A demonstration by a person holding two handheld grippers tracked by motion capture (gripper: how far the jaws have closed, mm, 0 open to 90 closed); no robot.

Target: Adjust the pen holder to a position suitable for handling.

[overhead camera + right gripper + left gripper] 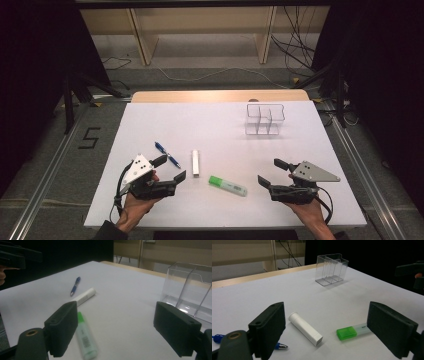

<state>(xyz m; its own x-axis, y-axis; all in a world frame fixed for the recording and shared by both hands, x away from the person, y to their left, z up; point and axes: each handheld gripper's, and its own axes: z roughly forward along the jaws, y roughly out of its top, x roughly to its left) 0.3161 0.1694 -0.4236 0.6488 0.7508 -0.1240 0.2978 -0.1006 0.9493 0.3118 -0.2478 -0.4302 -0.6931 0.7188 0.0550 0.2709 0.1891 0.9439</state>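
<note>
We hold both tools low over the near edge of the white table (pixel 150 115), the left gripper (pixel 169 169) and the right gripper (pixel 269 172), each with its jaws spread wide and nothing between them. The 3 items to be handled lie in a loose row between the hands: the blue pen (pixel 167 154) just beyond the left gripper, the white tube (pixel 195 162) lying lengthwise beside it toward the middle, and the green highlighter (pixel 227 185) nearest the front, slanted, with its green cap toward the left hand. The clear organizer (pixel 265 119), with its upright dividers, stands well apart at the far right of the table. In the left gripper view the white tube (pixel 305 328) lies between the jaw lines on the table ahead, and the green highlighter (pixel 352 331) runs behind the right-hand jaw, so a straight reach could catch either. We judge that as the first risk: closing on the tube while a jaw nudges the highlighter, which would shift or roll. The pen and the tube are round and could roll away if we pinch them off-centre. In the right gripper view the highlighter (pixel 85 340) lies right beside one jaw, close enough to be pushed before we grip. The organizer looks light, so a dropped item or a bumping jaw could tip it or slide it toward the far edge.
</note>
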